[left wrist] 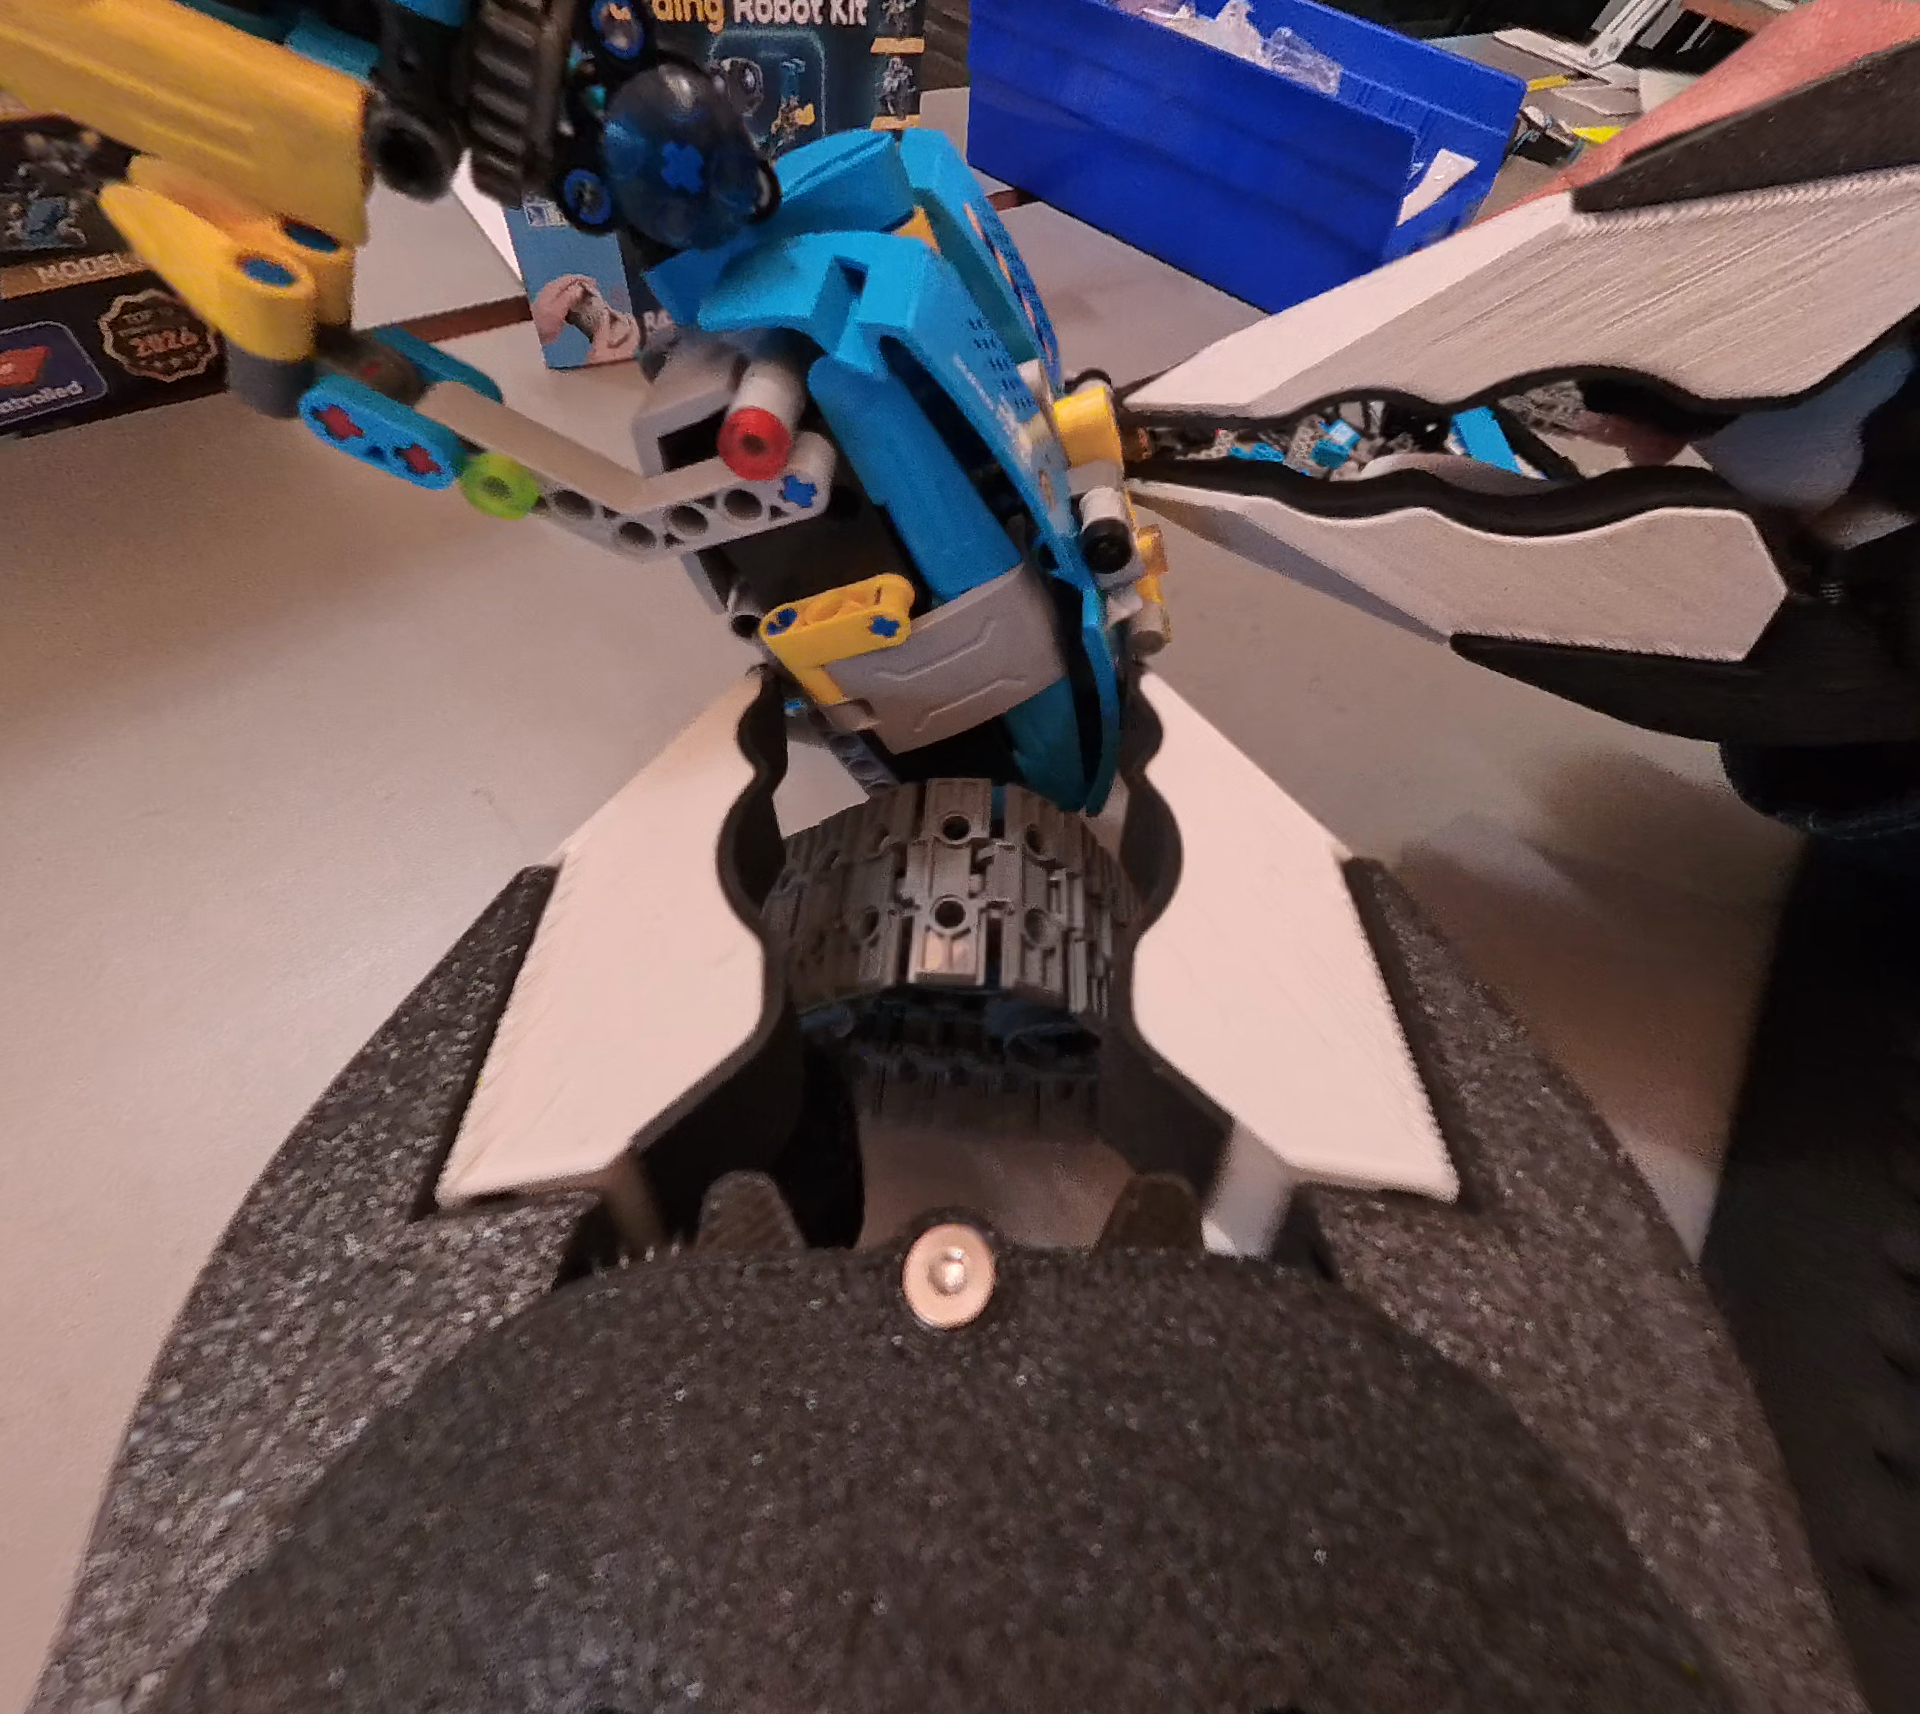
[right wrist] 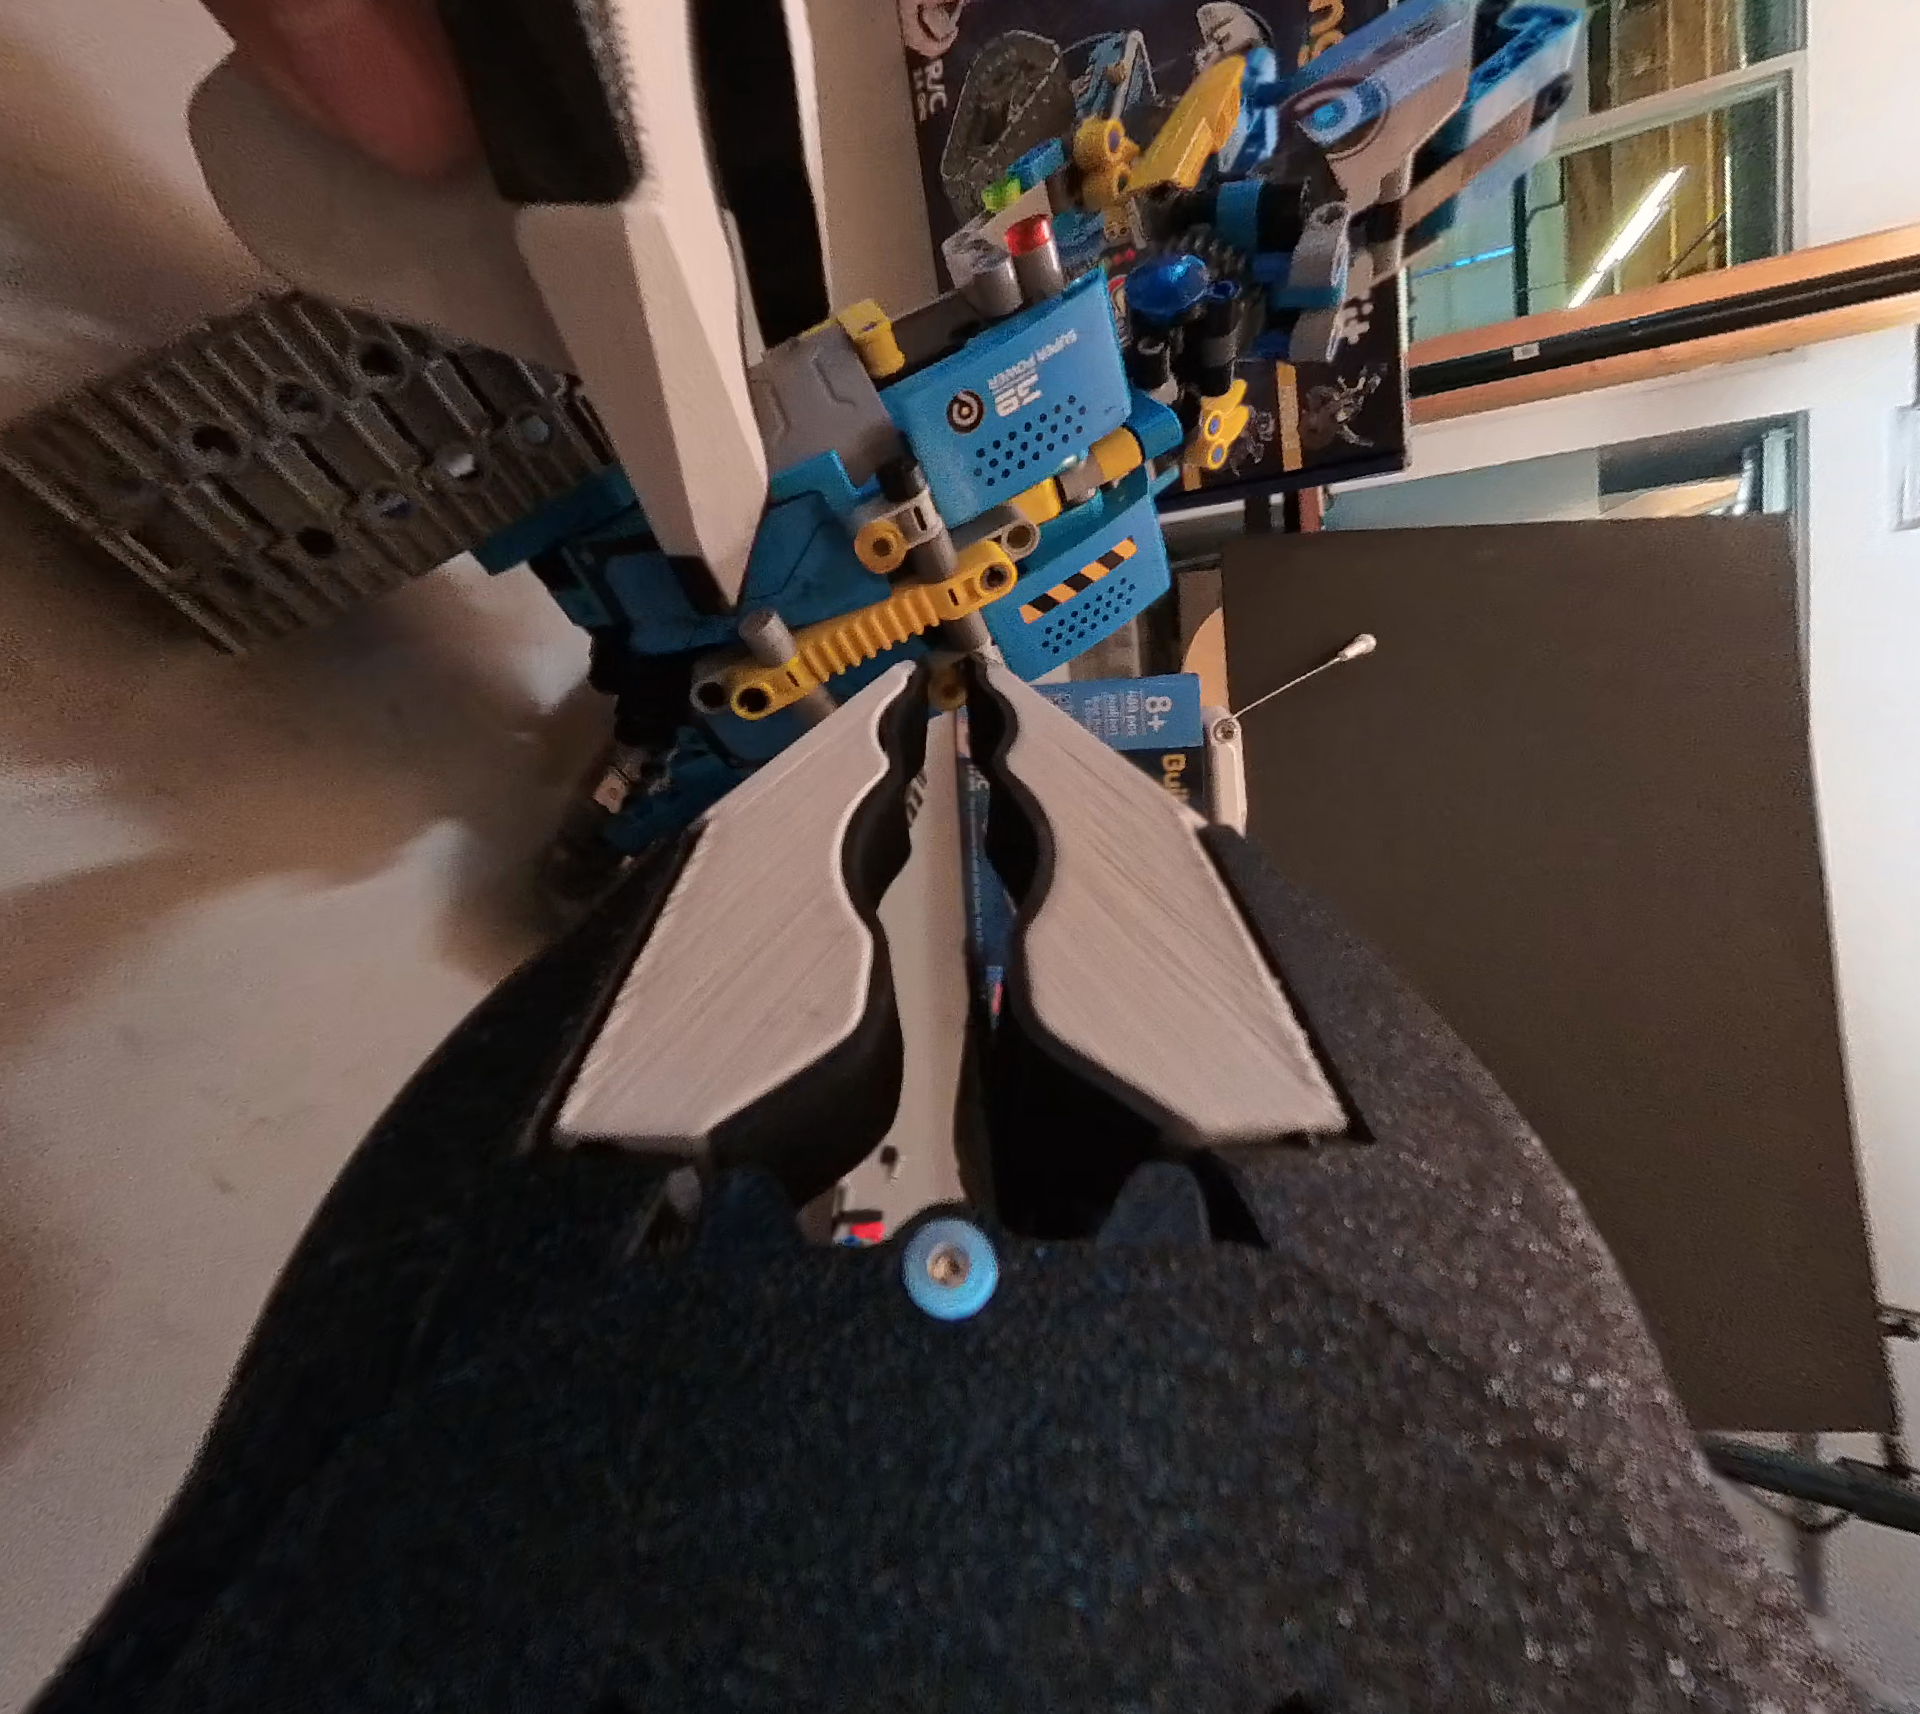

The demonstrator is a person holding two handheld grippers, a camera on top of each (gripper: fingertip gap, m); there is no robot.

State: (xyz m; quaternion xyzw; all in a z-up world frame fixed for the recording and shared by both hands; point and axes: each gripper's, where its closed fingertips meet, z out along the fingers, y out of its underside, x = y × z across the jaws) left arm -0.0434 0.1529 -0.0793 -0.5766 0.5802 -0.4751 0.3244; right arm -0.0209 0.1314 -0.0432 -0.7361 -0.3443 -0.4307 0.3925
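Observation:
A blue, yellow and grey building-block robot model (left wrist: 914, 459) stands tilted over the table. My left gripper (left wrist: 951, 708) is shut on its lower body, with the grey track (left wrist: 945, 906) between the white fingers. My right gripper (left wrist: 1127, 449) comes in from the right, and its tips are shut on a small yellow and grey part at the model's back. In the right wrist view, my right gripper (right wrist: 951, 688) pinches a thin grey axle next to a yellow toothed bar (right wrist: 873, 625). A left gripper finger (right wrist: 665, 376) presses the model's side beside the track (right wrist: 291, 459).
A dark printed kit box (left wrist: 769, 33) stands behind the model, with a second one at the left (left wrist: 94, 334). A blue bin (left wrist: 1195, 116) with plastic bags sits at the back right. The table (left wrist: 260, 729) is pale. A hand (left wrist: 1766, 75) holds the right gripper. Some 5 centimetres of space lies between my two pairs of fingers.

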